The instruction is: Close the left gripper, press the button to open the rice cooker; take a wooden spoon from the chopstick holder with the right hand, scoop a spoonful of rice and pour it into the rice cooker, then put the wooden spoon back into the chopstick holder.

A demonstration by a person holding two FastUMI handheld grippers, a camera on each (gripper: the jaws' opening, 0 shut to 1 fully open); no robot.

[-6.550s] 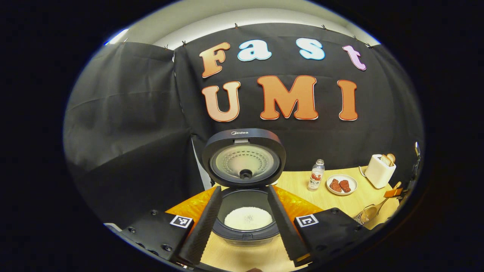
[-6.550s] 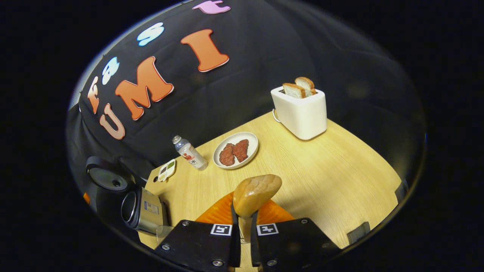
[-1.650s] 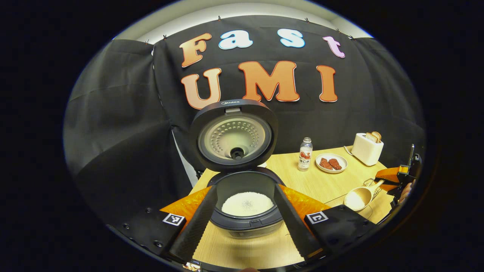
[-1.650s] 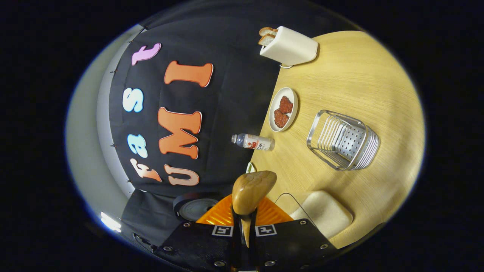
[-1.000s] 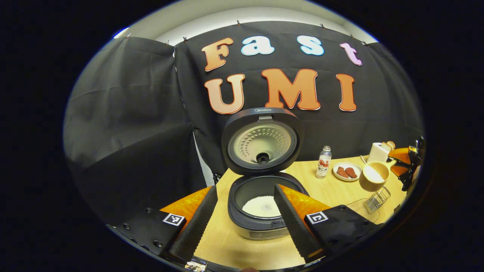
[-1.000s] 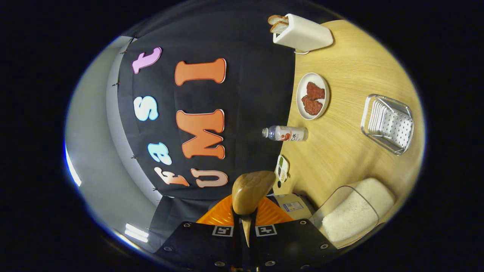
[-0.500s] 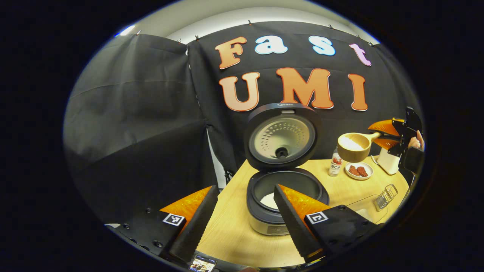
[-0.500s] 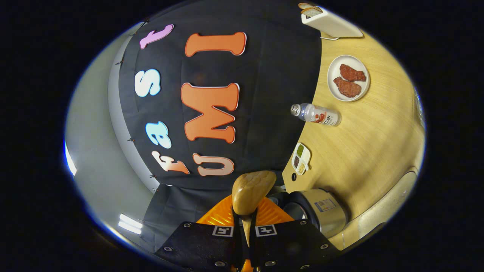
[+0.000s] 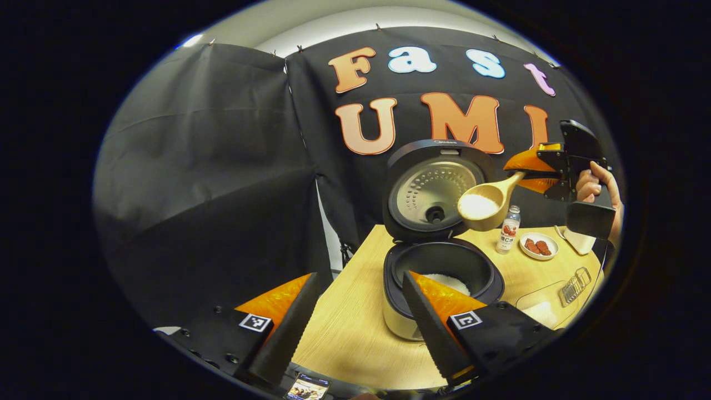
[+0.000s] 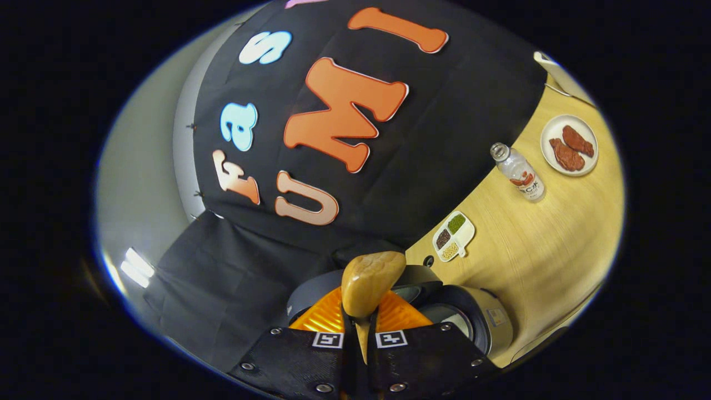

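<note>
The rice cooker (image 9: 444, 278) stands open with its lid (image 9: 433, 189) upright and white rice (image 9: 449, 281) in the pot. A wooden spoon (image 9: 481, 206) heaped with rice hangs above the pot's right rim, in front of the lid. My right gripper (image 9: 525, 169) is shut on the spoon's handle, and a hand (image 9: 597, 180) holds that gripper. In the right gripper view the spoon's rounded back (image 10: 371, 282) juts out past my right gripper (image 10: 360, 333), with the cooker (image 10: 472, 319) just below. My left gripper (image 9: 358, 328) is open, back from the cooker, with nothing between its fingers.
On the wooden table (image 9: 350, 328) stand a bottle (image 9: 508, 229), a plate of meat (image 9: 537, 245), a white toaster (image 9: 580, 241), a wire chopstick holder (image 9: 575, 278) and a clear rice container (image 9: 541, 311). A small divided dish (image 10: 454, 236) lies behind the cooker.
The right gripper has carried the rice-filled spoon up and leftward from beside the toaster to above the cooker. The left gripper has swung left, so the cooker sits further right; it stays open.
</note>
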